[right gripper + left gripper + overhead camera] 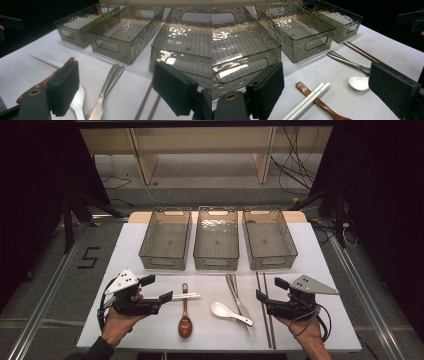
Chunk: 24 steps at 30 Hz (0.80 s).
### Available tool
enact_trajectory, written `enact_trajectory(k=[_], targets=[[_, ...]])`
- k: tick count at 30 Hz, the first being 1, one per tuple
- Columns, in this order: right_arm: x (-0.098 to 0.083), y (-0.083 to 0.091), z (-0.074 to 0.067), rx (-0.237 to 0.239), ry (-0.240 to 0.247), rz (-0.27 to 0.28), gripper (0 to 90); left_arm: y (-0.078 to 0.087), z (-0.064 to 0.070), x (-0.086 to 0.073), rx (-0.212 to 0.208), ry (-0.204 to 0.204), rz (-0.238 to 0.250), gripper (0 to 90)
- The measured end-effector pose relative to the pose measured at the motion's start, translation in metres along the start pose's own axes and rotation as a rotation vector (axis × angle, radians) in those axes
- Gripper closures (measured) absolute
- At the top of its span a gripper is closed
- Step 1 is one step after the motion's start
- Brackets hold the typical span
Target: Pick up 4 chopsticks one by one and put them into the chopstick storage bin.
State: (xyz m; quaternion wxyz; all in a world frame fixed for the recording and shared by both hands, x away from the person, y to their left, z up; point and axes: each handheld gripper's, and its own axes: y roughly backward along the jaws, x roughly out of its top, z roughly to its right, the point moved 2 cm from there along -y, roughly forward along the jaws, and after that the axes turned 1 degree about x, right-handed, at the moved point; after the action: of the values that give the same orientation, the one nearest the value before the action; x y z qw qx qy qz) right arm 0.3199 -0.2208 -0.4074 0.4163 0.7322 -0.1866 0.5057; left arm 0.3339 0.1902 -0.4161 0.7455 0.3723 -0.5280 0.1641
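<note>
Both grippers hover low over the white table, open and holding nothing. My left gripper is at the near left, its jaws framing white chopsticks that lie across a brown wooden spoon. My right gripper is at the near right beside brown chopsticks. Between the two lie a white ceramic spoon and metal cutlery. In the right gripper view the wide-apart jaws frame the knife and the white spoon.
Three empty smoky clear bins stand side by side at the back of the table: left, middle, right. Beyond the table are a floor with cables and dark stands on either side.
</note>
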Motion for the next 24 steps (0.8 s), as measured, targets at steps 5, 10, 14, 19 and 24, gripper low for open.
enact_trajectory(k=[5,10,14,19,24], targets=[[0.000,0.000,0.002,-0.003,-0.009,-0.004,23.0,-0.001,-0.001,-0.001,0.005,-0.001,-0.011,12.8],[0.000,-0.001,0.001,0.000,-0.009,-0.012,23.1,-0.002,-0.004,-0.001,0.020,-0.003,-0.024,12.8],[0.000,-0.001,0.002,-0.003,-0.015,-0.013,23.1,-0.003,-0.007,-0.001,0.018,-0.008,-0.053,12.8],[0.000,-0.001,0.002,0.000,-0.015,-0.023,23.1,-0.007,-0.004,0.002,0.012,-0.070,-0.127,12.8],[-0.001,-0.003,0.002,0.001,-0.017,-0.028,23.1,-0.015,-0.007,0.006,-0.007,-0.099,-0.214,13.6]])
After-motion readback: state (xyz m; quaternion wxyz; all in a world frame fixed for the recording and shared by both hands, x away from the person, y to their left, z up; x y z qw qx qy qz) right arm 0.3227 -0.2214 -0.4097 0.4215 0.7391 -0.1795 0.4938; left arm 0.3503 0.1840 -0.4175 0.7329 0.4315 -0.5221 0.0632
